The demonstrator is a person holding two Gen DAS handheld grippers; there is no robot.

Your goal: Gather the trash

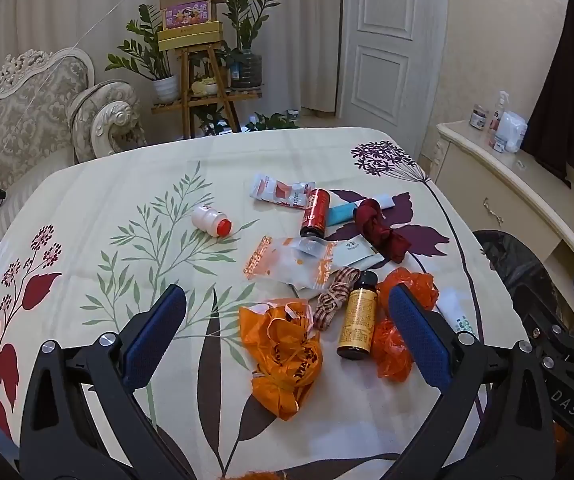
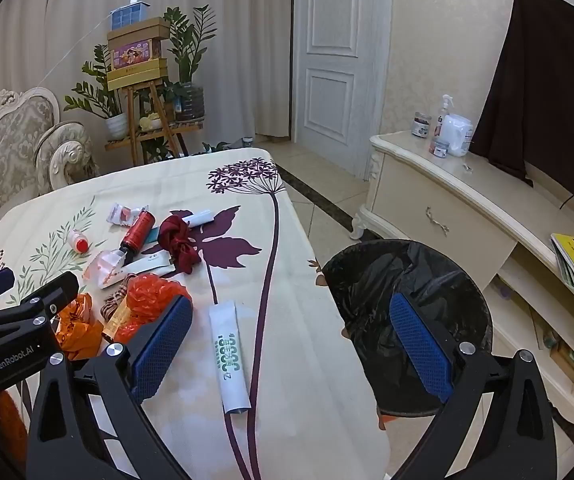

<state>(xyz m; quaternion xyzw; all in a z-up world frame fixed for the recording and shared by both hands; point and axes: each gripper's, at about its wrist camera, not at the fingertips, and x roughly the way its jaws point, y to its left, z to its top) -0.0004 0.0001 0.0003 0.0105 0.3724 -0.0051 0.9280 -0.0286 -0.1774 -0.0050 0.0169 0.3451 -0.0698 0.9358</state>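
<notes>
Trash lies scattered on the flower-print tablecloth [image 1: 87, 208]. My left gripper [image 1: 287, 332] hangs open above a crumpled orange plastic bag [image 1: 283, 356], with a brown bottle with a yellow label [image 1: 358, 322] and a second orange bag [image 1: 401, 320] just right of it. Farther off lie a red can [image 1: 315, 213], a dark red cloth [image 1: 381, 232], clear wrappers [image 1: 291, 260] and a small white bottle with a red cap [image 1: 211, 221]. My right gripper [image 2: 293, 340] is open over the table's right edge, beside a white tube [image 2: 229, 360]. A black-lined trash bin [image 2: 411, 300] stands on the floor to the right.
A cream cabinet [image 2: 447, 208] with bottles on top runs along the right wall, close behind the bin. An ornate sofa [image 1: 27, 120] sits left of the table, a wooden plant stand [image 1: 203, 92] with stacked boxes behind it, and a white door [image 1: 383, 40] beyond.
</notes>
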